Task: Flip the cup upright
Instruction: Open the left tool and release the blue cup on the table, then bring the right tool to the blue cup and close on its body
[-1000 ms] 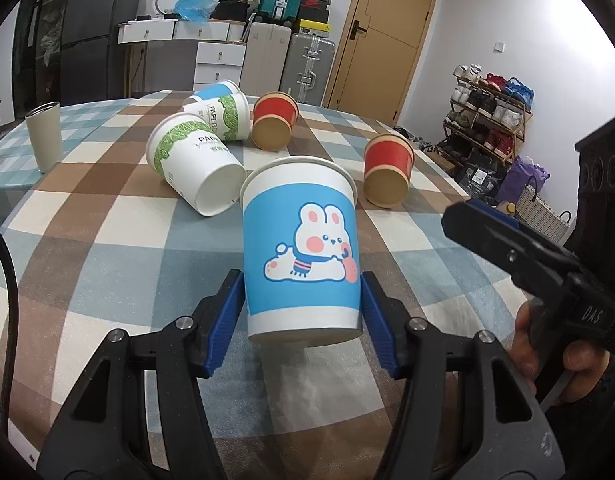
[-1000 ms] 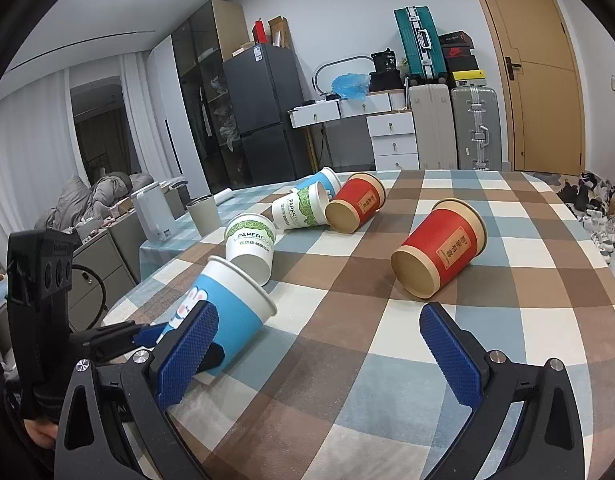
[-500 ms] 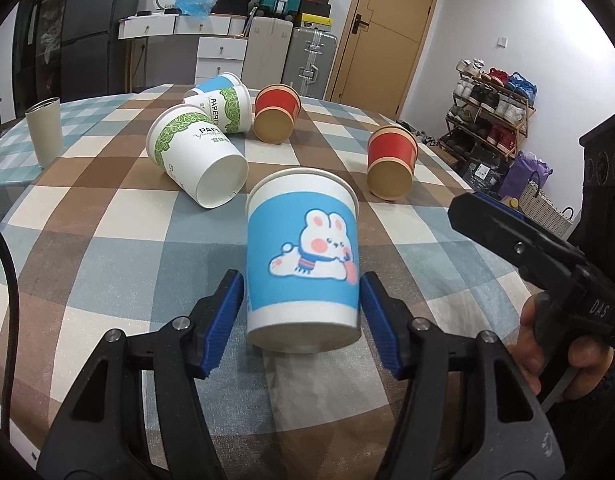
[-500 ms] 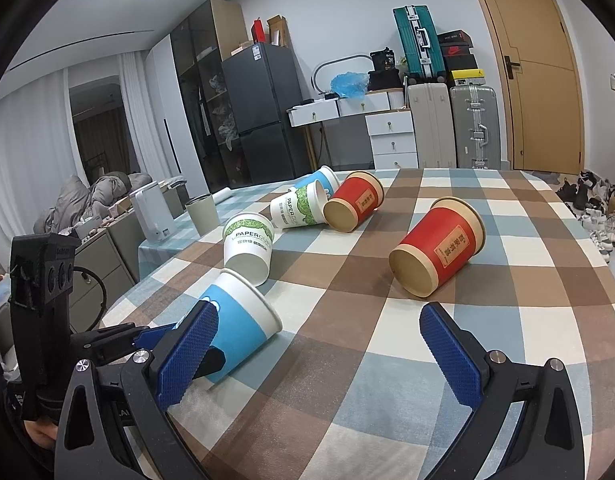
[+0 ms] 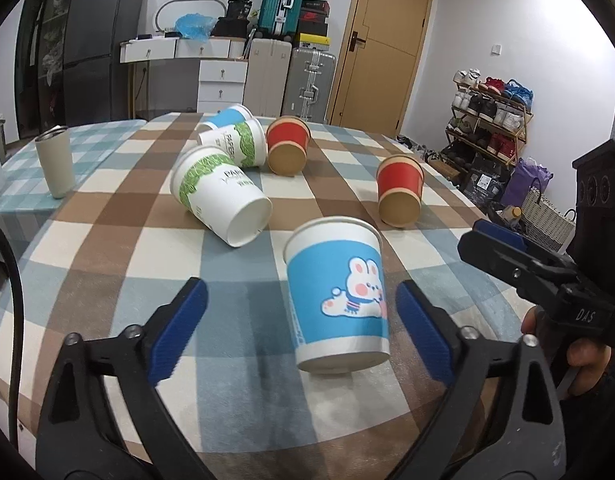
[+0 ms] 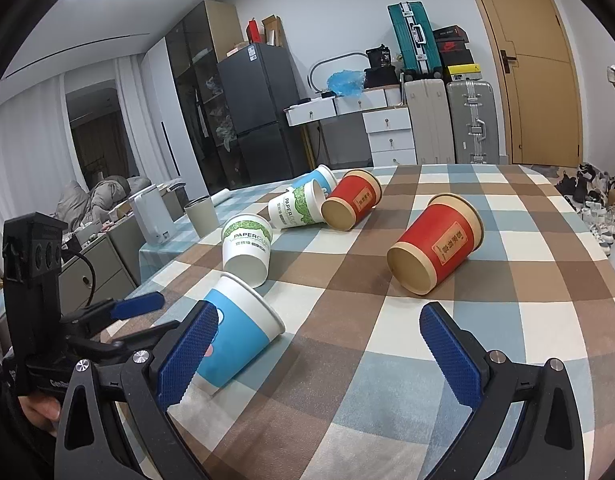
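Now release step: bunny cup stands upright on desk, left claw spread, clear of it. Right claw unclenched, empty. Next: back off straight.

This was a lived-in home: fridge, stacked suitcases, a shoe rack, and a checked tablecloth covering the table.

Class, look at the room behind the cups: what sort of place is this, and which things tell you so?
Probably a lived-in home: a fridge, stacked suitcases, a shoe rack by the door, and a checked tablecloth.
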A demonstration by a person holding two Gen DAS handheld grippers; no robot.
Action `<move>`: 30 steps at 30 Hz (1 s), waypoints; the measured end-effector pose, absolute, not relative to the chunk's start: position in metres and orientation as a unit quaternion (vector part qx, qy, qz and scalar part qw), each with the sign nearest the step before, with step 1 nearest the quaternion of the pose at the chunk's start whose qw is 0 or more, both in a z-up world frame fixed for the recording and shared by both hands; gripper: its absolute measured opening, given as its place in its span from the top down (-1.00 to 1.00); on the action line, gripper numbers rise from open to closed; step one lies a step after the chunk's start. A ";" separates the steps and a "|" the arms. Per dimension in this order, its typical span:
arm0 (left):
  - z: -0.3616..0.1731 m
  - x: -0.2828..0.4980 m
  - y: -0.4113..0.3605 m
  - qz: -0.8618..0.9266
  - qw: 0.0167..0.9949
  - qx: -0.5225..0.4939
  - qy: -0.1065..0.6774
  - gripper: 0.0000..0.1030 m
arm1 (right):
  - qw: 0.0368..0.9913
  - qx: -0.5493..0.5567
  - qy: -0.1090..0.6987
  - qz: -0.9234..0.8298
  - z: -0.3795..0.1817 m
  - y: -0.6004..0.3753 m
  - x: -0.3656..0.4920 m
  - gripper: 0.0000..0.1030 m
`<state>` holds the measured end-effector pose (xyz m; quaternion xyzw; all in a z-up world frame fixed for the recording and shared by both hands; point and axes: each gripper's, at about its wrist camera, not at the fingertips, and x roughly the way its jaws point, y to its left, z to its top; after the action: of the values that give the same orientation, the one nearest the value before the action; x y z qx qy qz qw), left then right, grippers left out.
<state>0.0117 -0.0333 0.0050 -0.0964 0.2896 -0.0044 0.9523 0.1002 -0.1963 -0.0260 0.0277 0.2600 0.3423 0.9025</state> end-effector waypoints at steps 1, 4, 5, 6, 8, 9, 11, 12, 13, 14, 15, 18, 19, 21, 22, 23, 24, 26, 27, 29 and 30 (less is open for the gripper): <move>0.007 0.009 -0.031 -0.003 0.954 -0.094 0.283 -0.98 | 0.902 0.028 0.261 0.341 -0.026 -0.196 0.101 -1.00; 0.012 0.006 -0.023 0.000 0.958 -0.086 0.272 -0.98 | 0.902 0.030 0.268 0.338 -0.025 -0.195 0.102 -1.00; 0.013 0.005 -0.020 0.003 0.959 -0.085 0.270 -0.98 | 0.900 0.032 0.271 0.339 -0.025 -0.194 0.102 -1.00; 0.014 0.005 -0.016 0.006 0.960 -0.085 0.268 -0.98 | 0.899 0.035 0.274 0.340 -0.025 -0.193 0.103 -1.00; 0.013 0.004 -0.008 0.008 0.961 -0.088 0.262 -0.98 | 0.897 0.036 0.281 0.340 -0.025 -0.191 0.104 -1.00; 0.013 0.004 -0.005 0.008 0.962 -0.087 0.260 -0.98 | 0.895 0.034 0.285 0.340 -0.025 -0.189 0.105 -1.00; 0.012 0.005 0.001 0.009 0.963 -0.082 0.256 -0.98 | 0.893 0.032 0.289 0.342 -0.025 -0.186 0.105 -1.00; 0.011 0.005 0.002 0.010 0.964 -0.079 0.254 -0.98 | 0.891 0.031 0.294 0.344 -0.025 -0.184 0.105 -1.00; 0.009 0.007 0.005 0.011 0.965 -0.076 0.252 -0.98 | 0.890 0.029 0.298 0.345 -0.025 -0.180 0.105 -1.00; 0.008 0.008 0.007 0.015 0.965 -0.073 0.251 -0.98 | 0.888 0.027 0.302 0.347 -0.025 -0.177 0.105 -1.00; 0.007 0.009 0.008 0.017 0.965 -0.071 0.250 -0.98 | 0.885 0.026 0.305 0.351 -0.025 -0.174 0.105 -1.00; 0.002 0.011 0.012 0.020 0.967 -0.071 0.244 -0.98 | 0.879 0.024 0.314 0.358 -0.027 -0.166 0.106 -1.00; 0.001 0.012 0.012 0.020 0.967 -0.069 0.243 -0.98 | 0.877 0.023 0.318 0.360 -0.028 -0.162 0.106 -1.00; 0.000 0.013 0.012 0.020 0.969 -0.063 0.239 -0.98 | 0.871 0.027 0.328 0.364 -0.030 -0.158 0.108 -1.00; -0.001 0.013 0.011 0.021 0.970 -0.058 0.236 -0.98 | 0.868 0.031 0.334 0.367 -0.031 -0.156 0.110 -1.00; -0.001 0.013 0.010 0.021 0.970 -0.054 0.235 -0.98 | 0.865 0.034 0.339 0.369 -0.032 -0.155 0.111 -1.00; -0.001 0.014 0.010 0.022 0.970 -0.052 0.236 -0.98 | 0.861 0.040 0.346 0.372 -0.033 -0.153 0.112 -1.00; -0.003 0.015 0.011 0.018 0.970 -0.053 0.238 -0.98 | 0.857 0.044 0.354 0.372 -0.034 -0.150 0.115 -1.00; -0.004 0.016 0.011 0.018 0.969 -0.054 0.239 -0.98 | 0.854 0.046 0.359 0.373 -0.035 -0.149 0.116 -1.00; -0.005 0.016 0.011 0.017 0.969 -0.056 0.240 -0.98 | 0.851 0.047 0.365 0.375 -0.035 -0.146 0.118 -1.00; -0.005 0.017 0.012 0.016 0.969 -0.058 0.240 -0.98 | 0.849 0.048 0.369 0.375 -0.036 -0.144 0.118 -1.00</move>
<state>0.0170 0.0123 -0.0053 -0.0578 0.2402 0.0161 0.9689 0.1182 -0.1437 -0.0358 0.0476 0.3692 0.3751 0.8489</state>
